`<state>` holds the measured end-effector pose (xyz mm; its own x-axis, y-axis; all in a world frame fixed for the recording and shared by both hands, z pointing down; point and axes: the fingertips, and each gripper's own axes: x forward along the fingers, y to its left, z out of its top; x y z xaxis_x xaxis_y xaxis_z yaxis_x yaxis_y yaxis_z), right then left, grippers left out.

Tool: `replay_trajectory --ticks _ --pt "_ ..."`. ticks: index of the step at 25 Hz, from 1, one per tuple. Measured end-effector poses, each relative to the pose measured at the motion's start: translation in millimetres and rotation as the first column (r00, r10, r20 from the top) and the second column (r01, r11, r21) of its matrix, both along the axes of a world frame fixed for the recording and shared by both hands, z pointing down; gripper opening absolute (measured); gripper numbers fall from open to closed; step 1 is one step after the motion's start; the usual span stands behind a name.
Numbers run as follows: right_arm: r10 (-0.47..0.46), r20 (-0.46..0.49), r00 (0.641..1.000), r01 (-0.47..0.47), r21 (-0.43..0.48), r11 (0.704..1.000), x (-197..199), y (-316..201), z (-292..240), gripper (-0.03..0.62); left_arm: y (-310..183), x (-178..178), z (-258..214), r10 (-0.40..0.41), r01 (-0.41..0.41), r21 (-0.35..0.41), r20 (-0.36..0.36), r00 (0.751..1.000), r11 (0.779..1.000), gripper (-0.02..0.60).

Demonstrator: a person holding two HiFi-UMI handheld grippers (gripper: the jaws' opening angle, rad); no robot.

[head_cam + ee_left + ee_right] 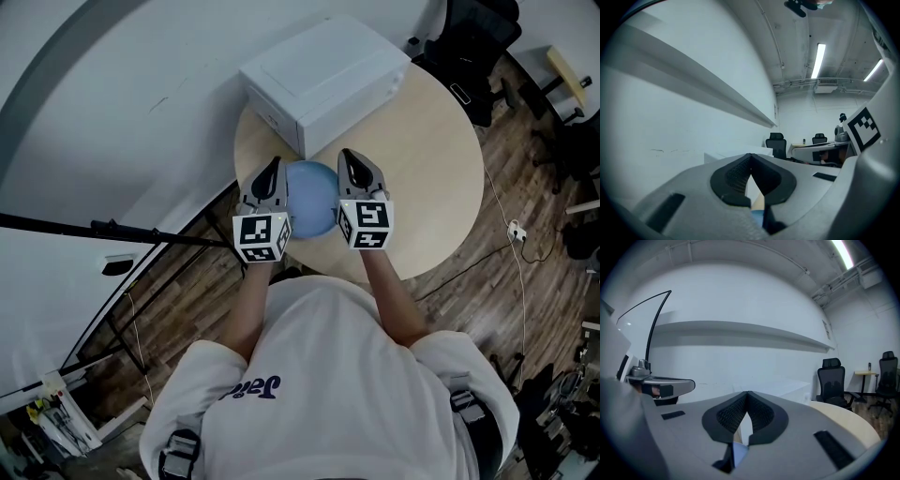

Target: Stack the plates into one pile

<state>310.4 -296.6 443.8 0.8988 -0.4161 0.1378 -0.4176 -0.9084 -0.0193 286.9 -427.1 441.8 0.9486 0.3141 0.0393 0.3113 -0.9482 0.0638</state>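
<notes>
Item: blue plate (312, 197), on round table (431, 169) toward its 7 o'clock edge; whether 1 plate or several stacked cannot be told.
Left gripper (273, 163): at plate's 9 o'clock, jaws fully together, holding nothing.
Right gripper (345, 154): at plate's 3 o'clock, jaws fully together, holding nothing.
White box (323, 80): at table's 11 o'clock, just beyond the plate.

Light blue round plate (311, 195), lying level over the pale round bench (441, 159) near the person's edge, just in front of a white box (323, 75). Its left and right rims are hidden. Whether it is one plate or several cannot be told.
</notes>
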Motion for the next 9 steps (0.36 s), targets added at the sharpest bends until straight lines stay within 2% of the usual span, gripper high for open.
replay_trajectory --ticks 9 --pt "-0.015 0.020 1.000 0.015 -0.015 1.000 2.8 -12.0 10.3 0.015 -12.3 3.3 15.6 -0.017 0.017 -0.007 0.033 0.999 1.000 0.014"
